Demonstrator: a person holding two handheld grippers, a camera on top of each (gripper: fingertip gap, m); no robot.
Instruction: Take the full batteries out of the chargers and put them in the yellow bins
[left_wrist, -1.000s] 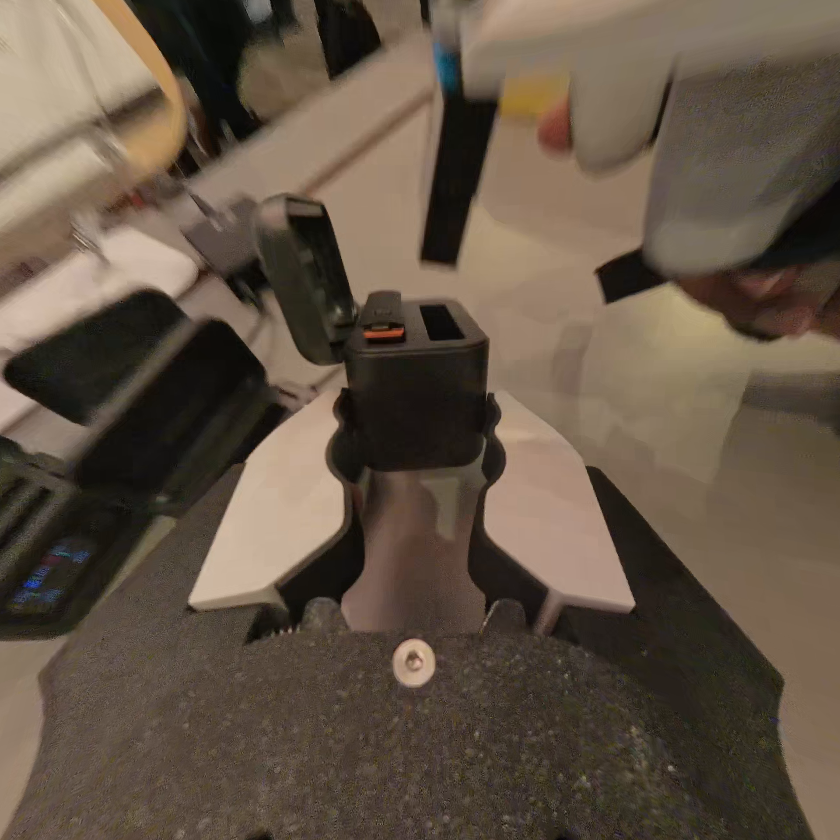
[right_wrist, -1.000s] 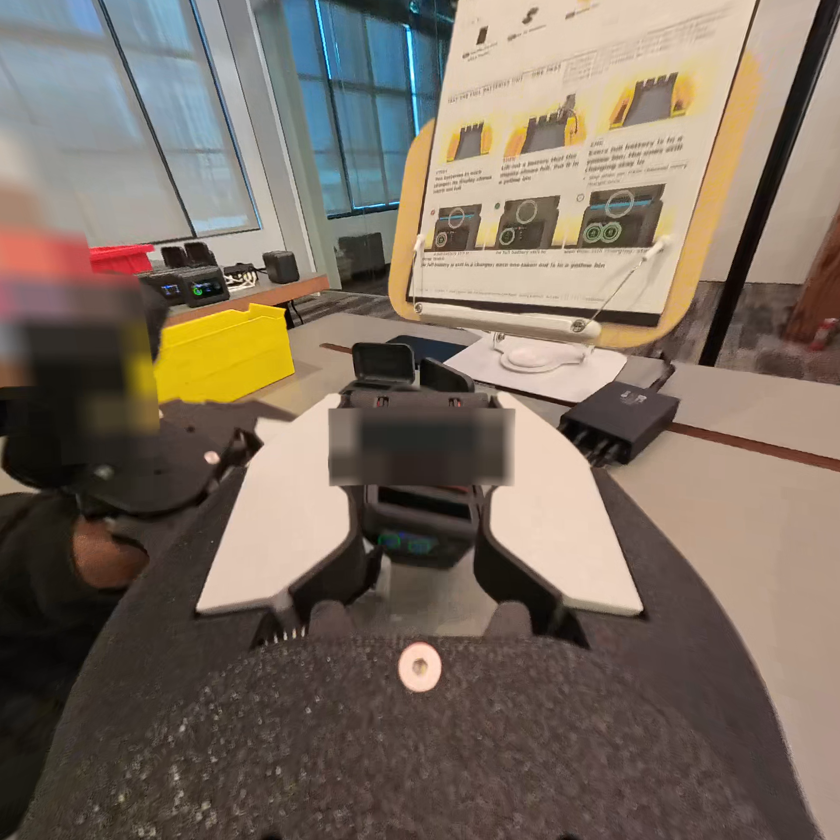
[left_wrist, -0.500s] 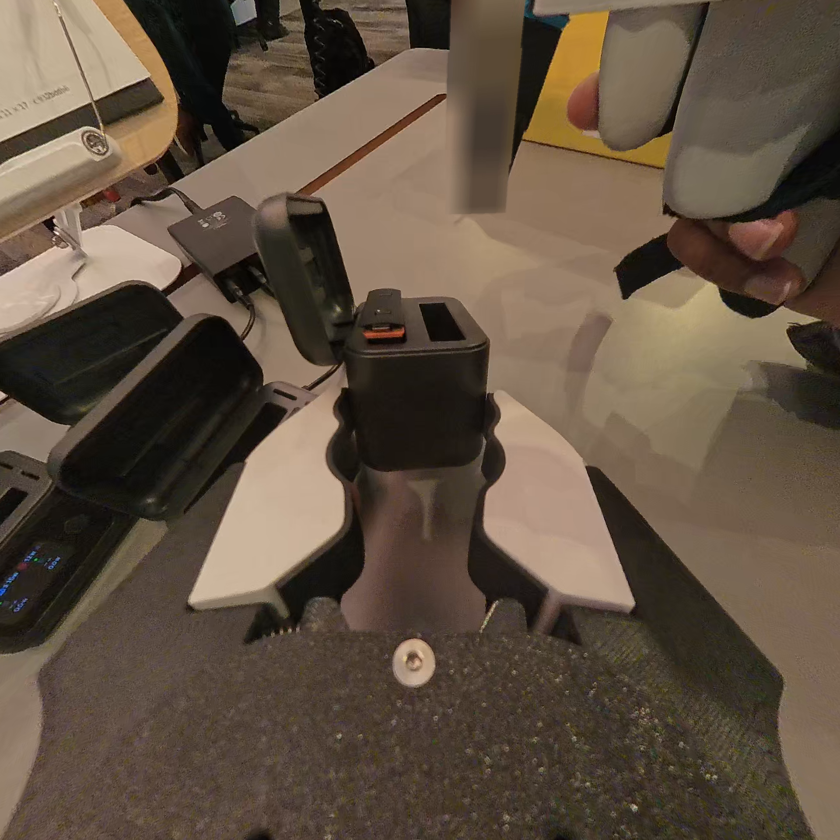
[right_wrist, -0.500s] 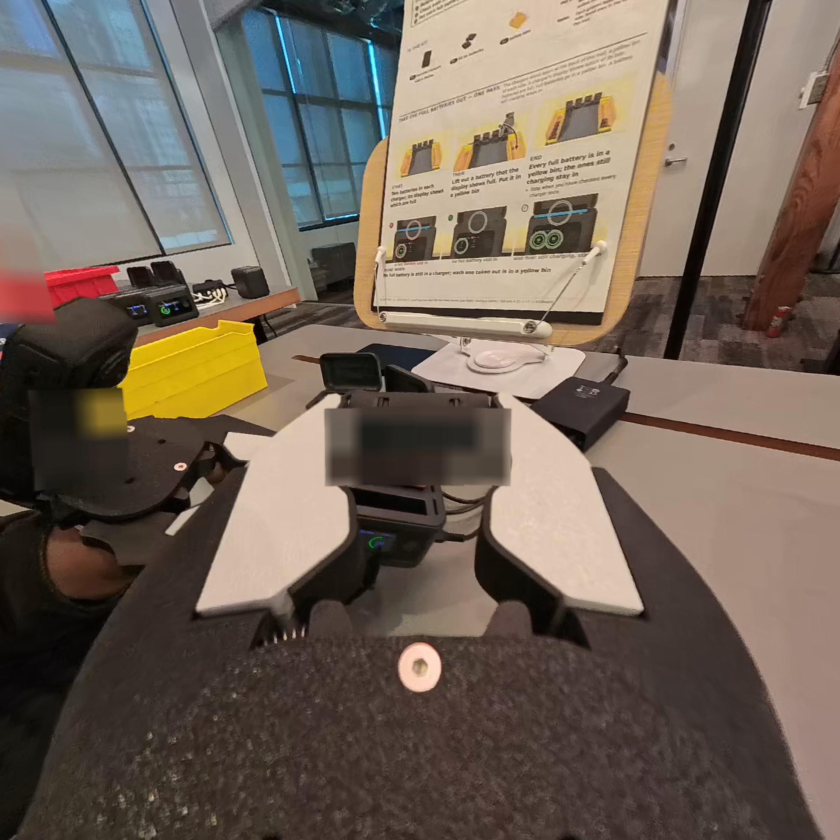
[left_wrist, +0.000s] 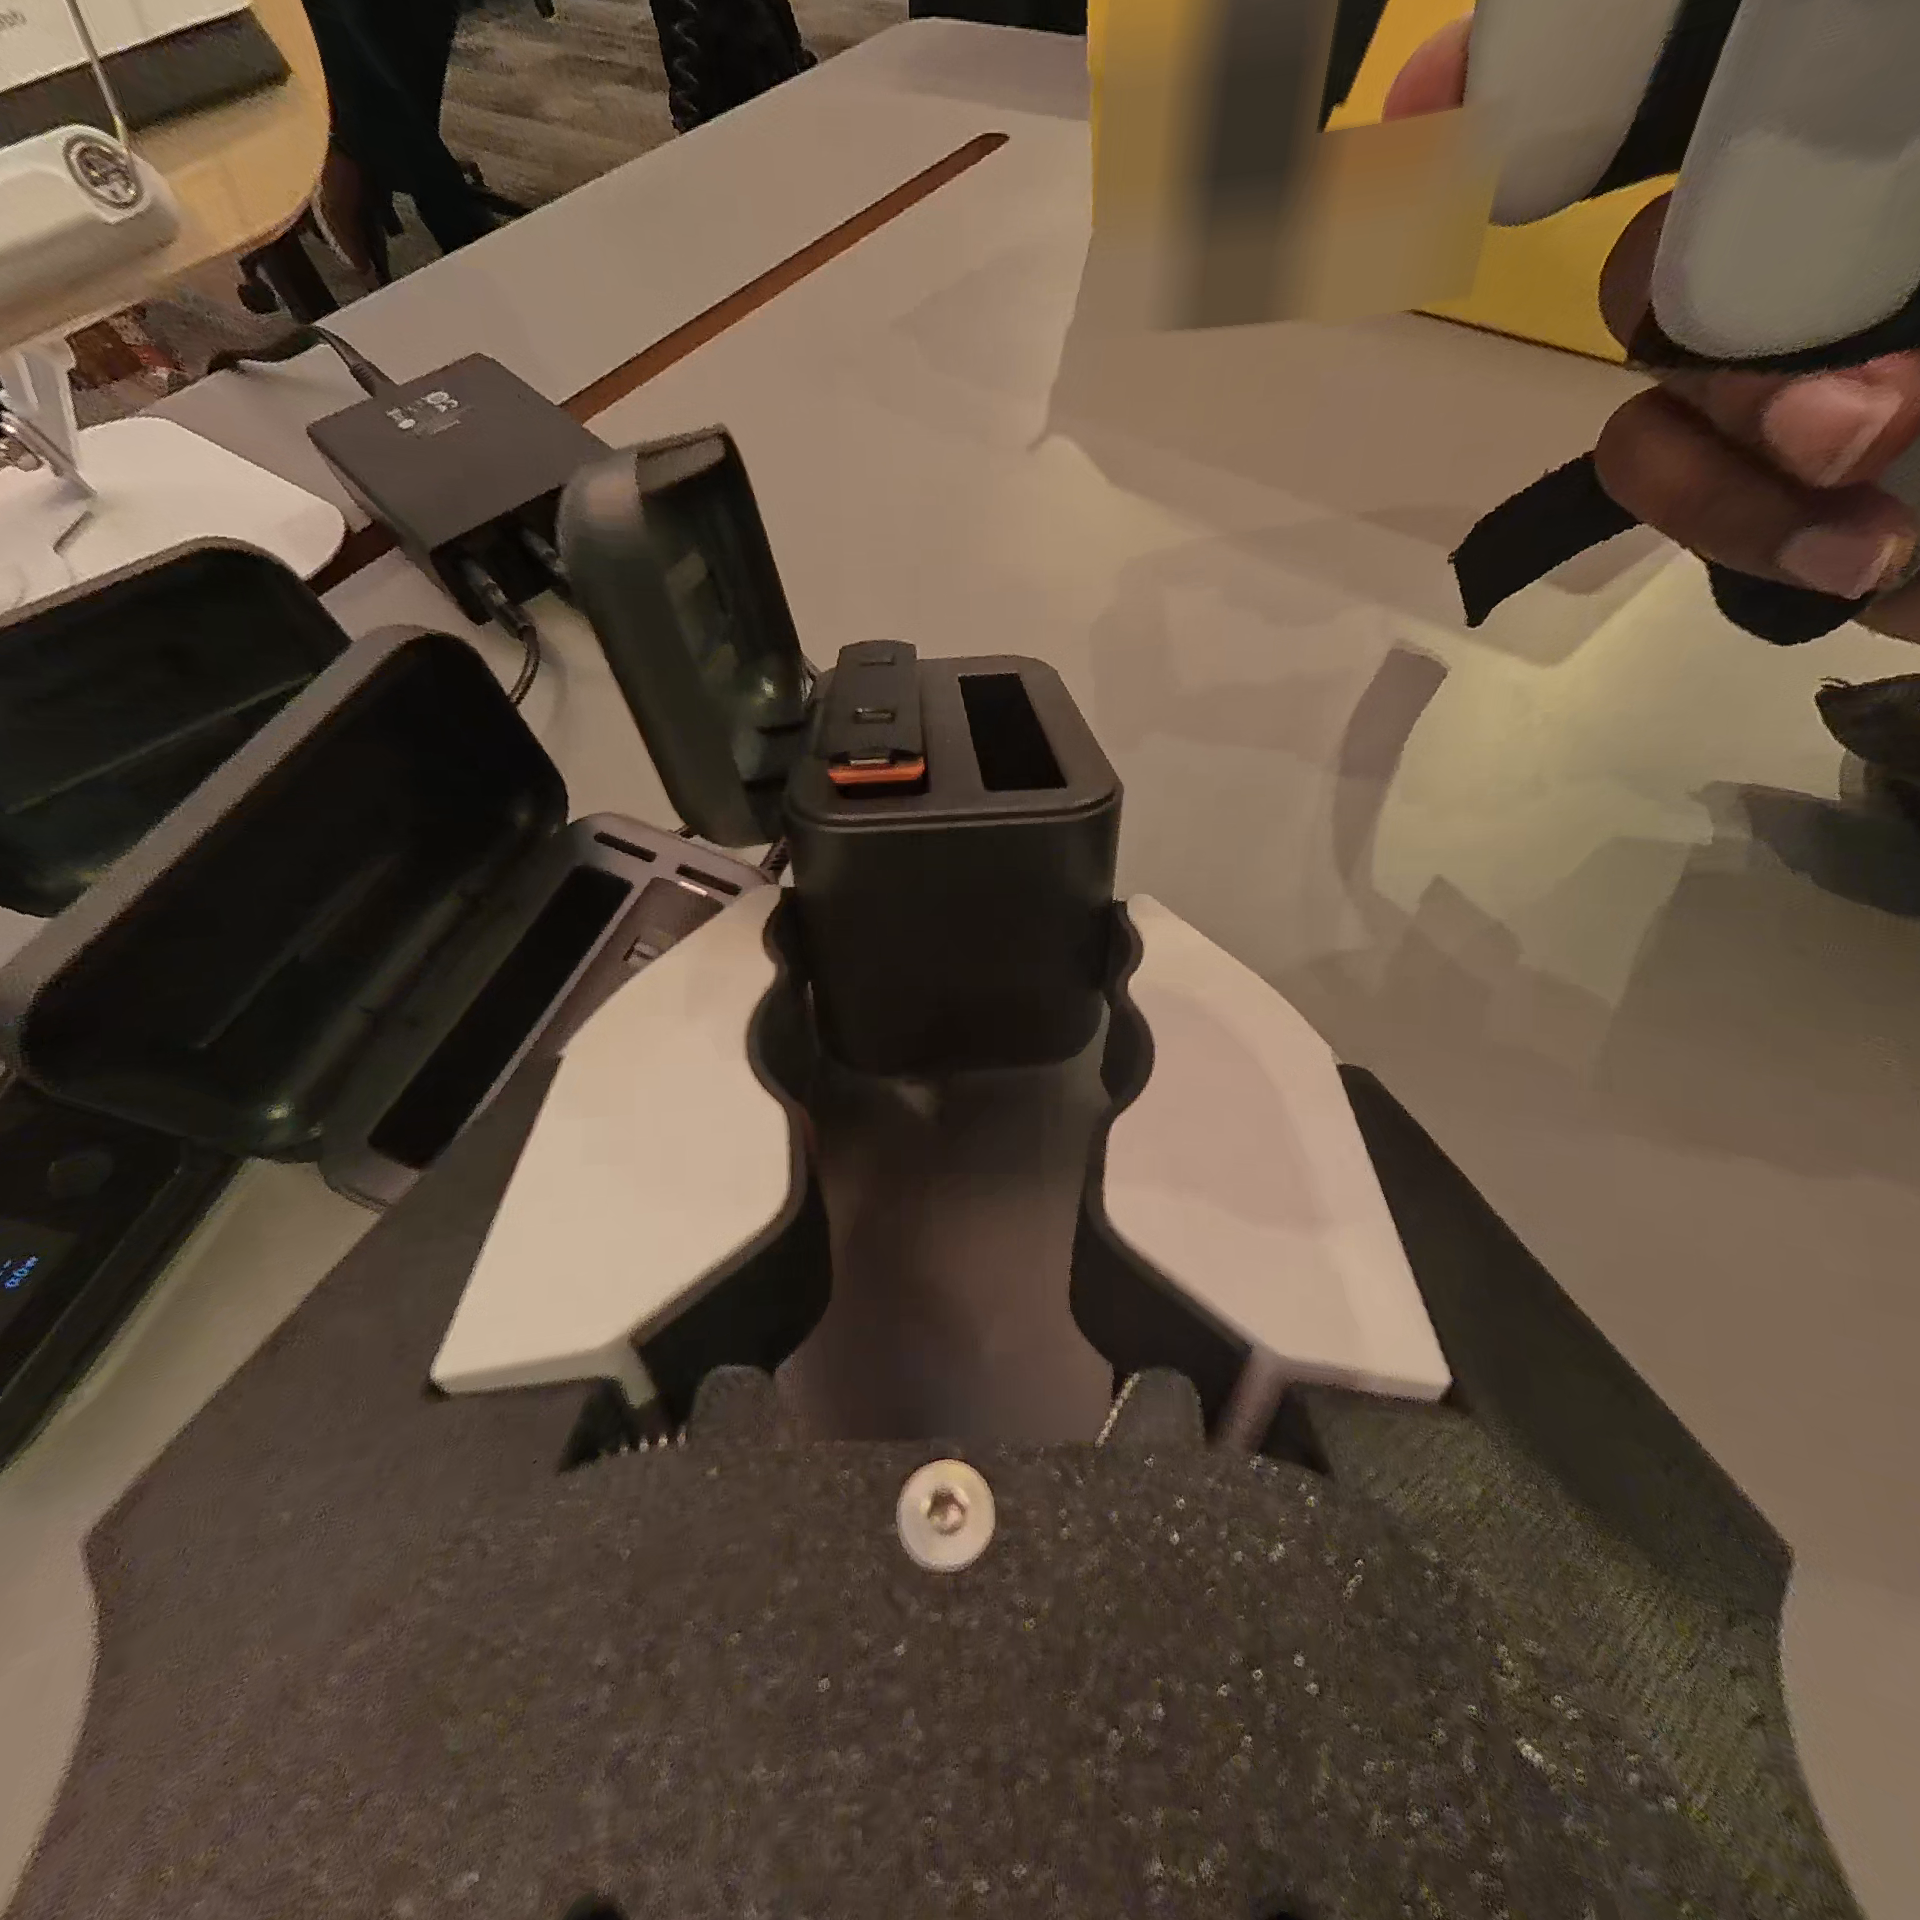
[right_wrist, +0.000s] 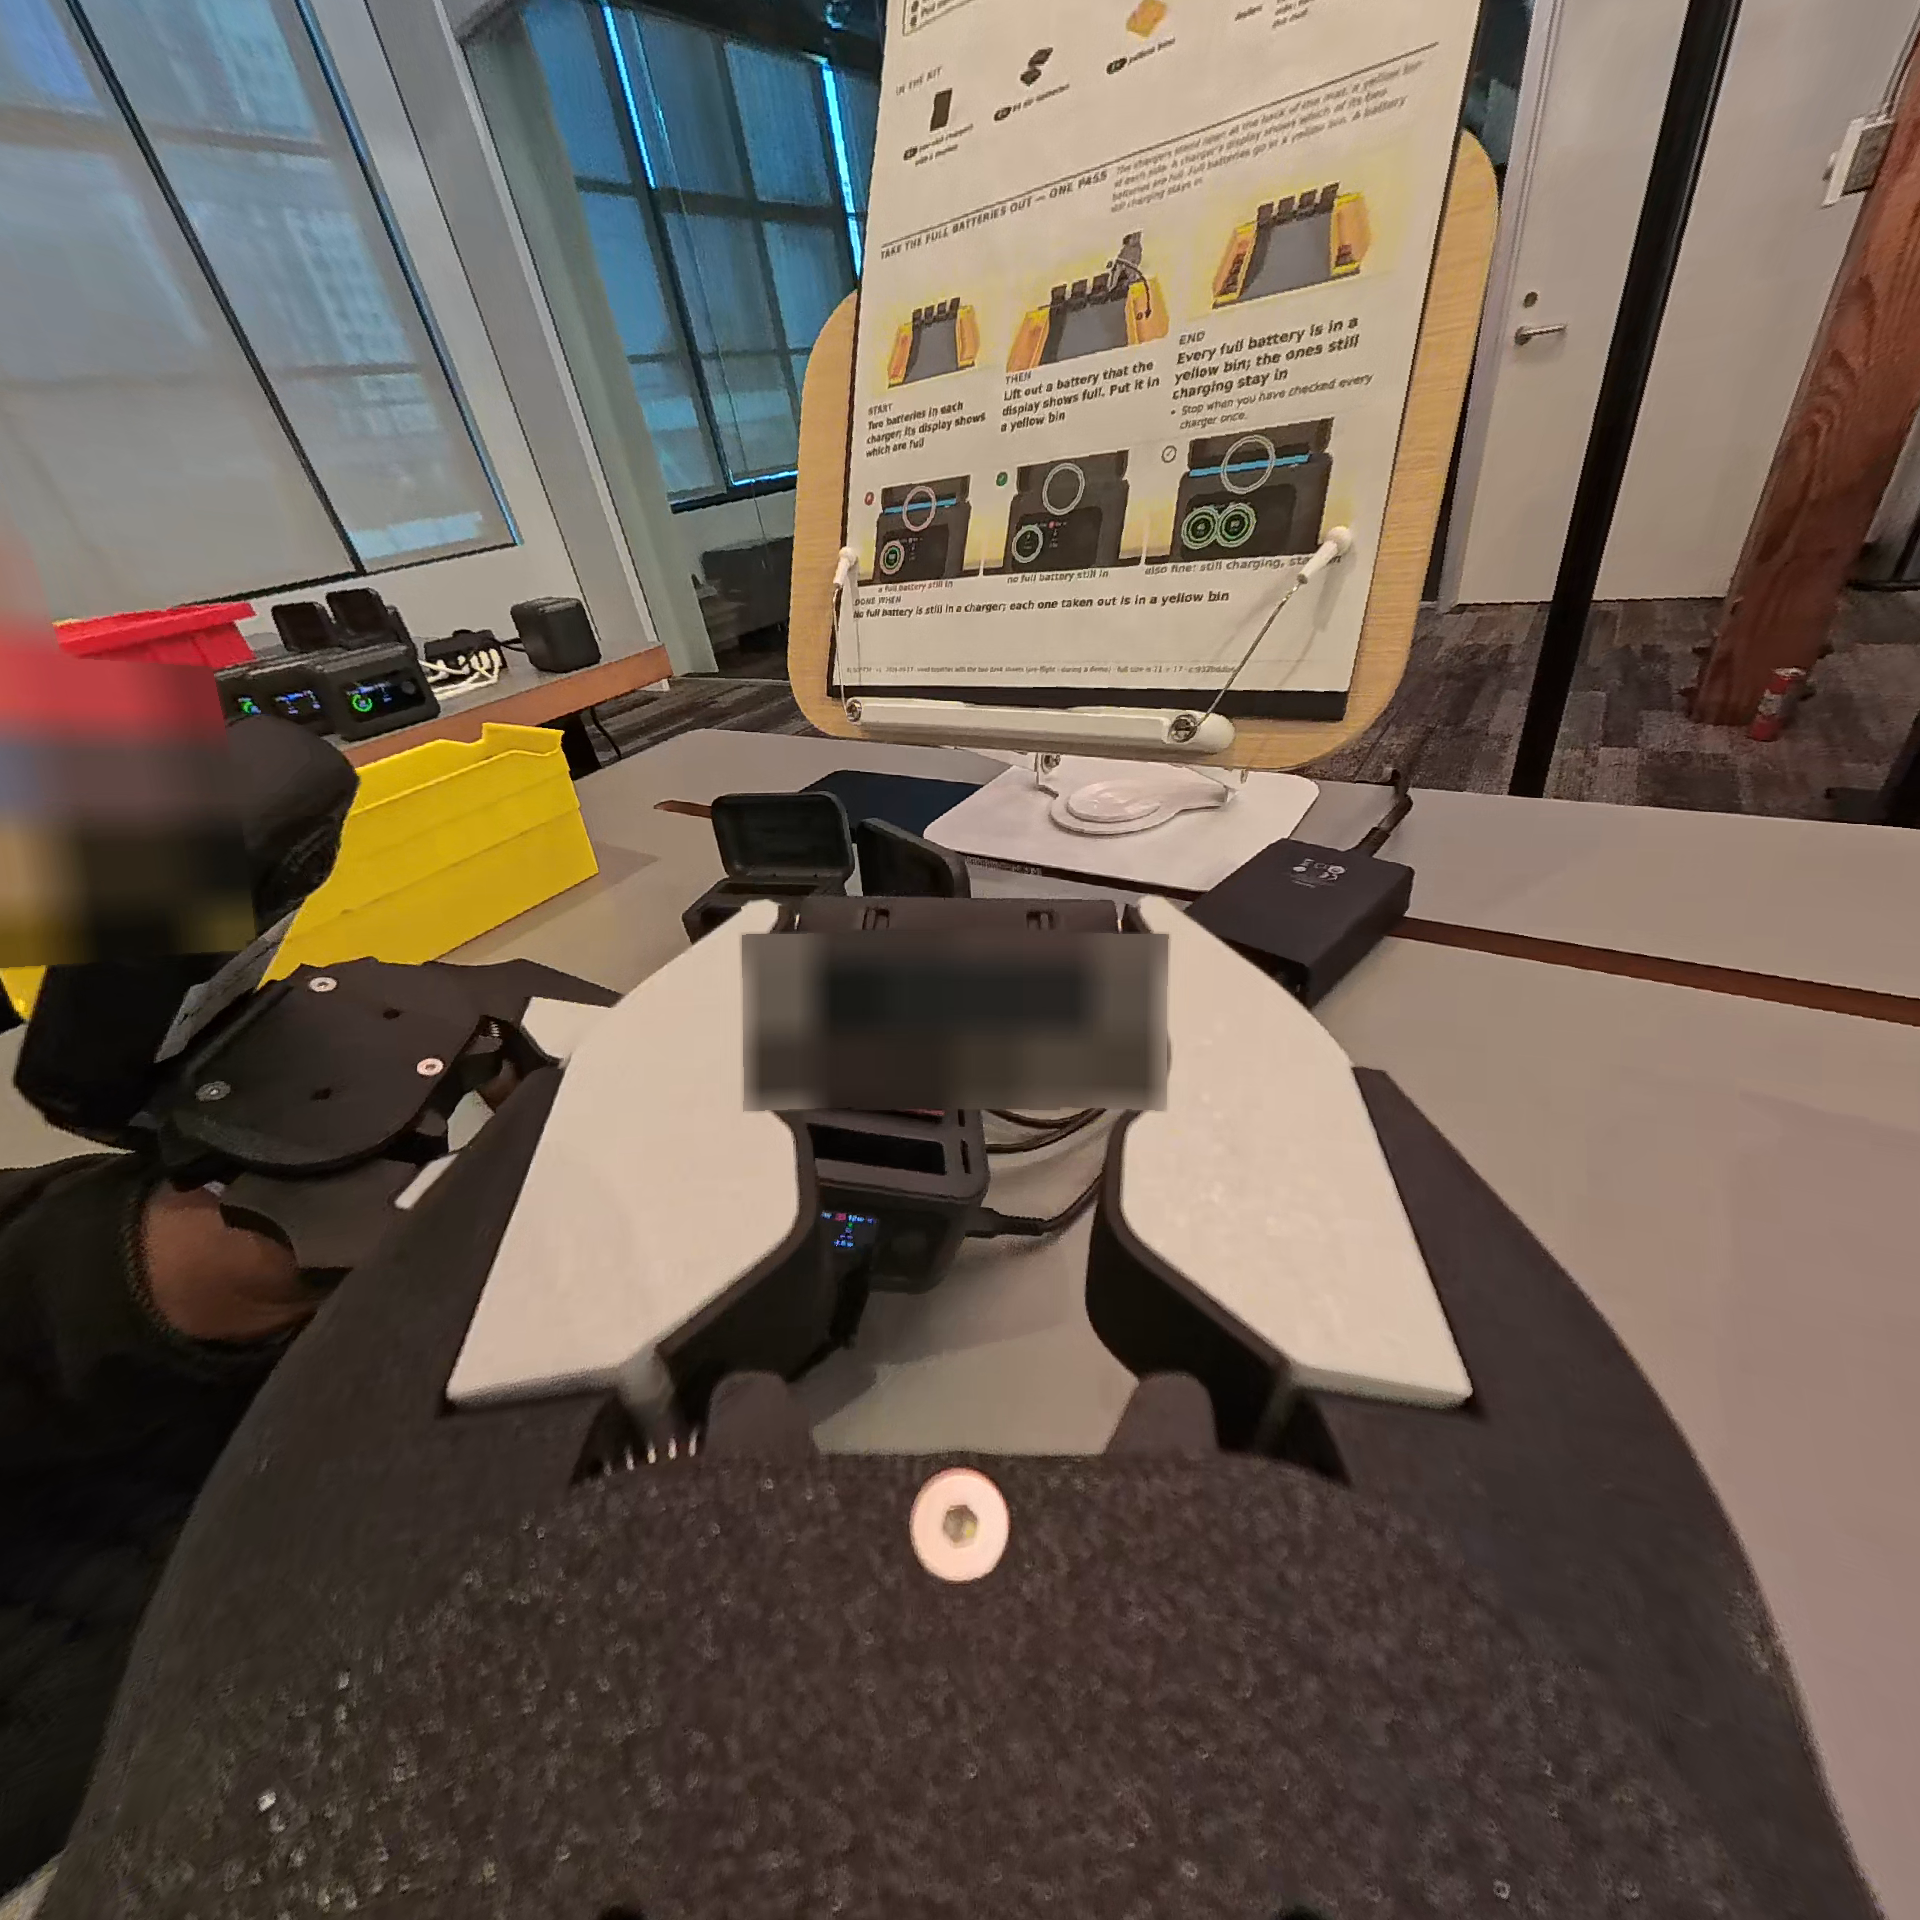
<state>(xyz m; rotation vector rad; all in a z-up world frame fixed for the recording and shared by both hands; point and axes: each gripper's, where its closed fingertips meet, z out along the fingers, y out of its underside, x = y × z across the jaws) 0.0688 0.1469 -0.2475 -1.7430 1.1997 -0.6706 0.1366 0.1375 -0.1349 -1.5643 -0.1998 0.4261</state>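
In the left wrist view my left gripper (left_wrist: 951, 935) is shut on a black charger (left_wrist: 951, 873) standing on the table. Its lid (left_wrist: 686, 623) is open. One battery with an orange tab (left_wrist: 878, 727) sits in its left slot; the right slot (left_wrist: 1008, 732) is empty. In the right wrist view my right gripper (right_wrist: 956, 935) is shut on a black battery (right_wrist: 956, 916), held crosswise above another charger with a lit display (right_wrist: 894, 1195); a mosaic patch covers most of the battery. The yellow bin (right_wrist: 447, 831) stands at the left, and also shows in the left wrist view (left_wrist: 1538, 281).
More open chargers (left_wrist: 312, 904) lie left of the held one. A black power hub (left_wrist: 457, 447) with cables sits behind them. An instruction board on a stand (right_wrist: 1143, 364) is at the table's back. A side table holds a red bin (right_wrist: 156, 634) and more chargers (right_wrist: 364, 696). My hands' fingertips stand some 12 cm from each other.
My right gripper has lifted up and away from the charger with the battery in it, toward the yellow bin. My left gripper has kept its hold on the charger.
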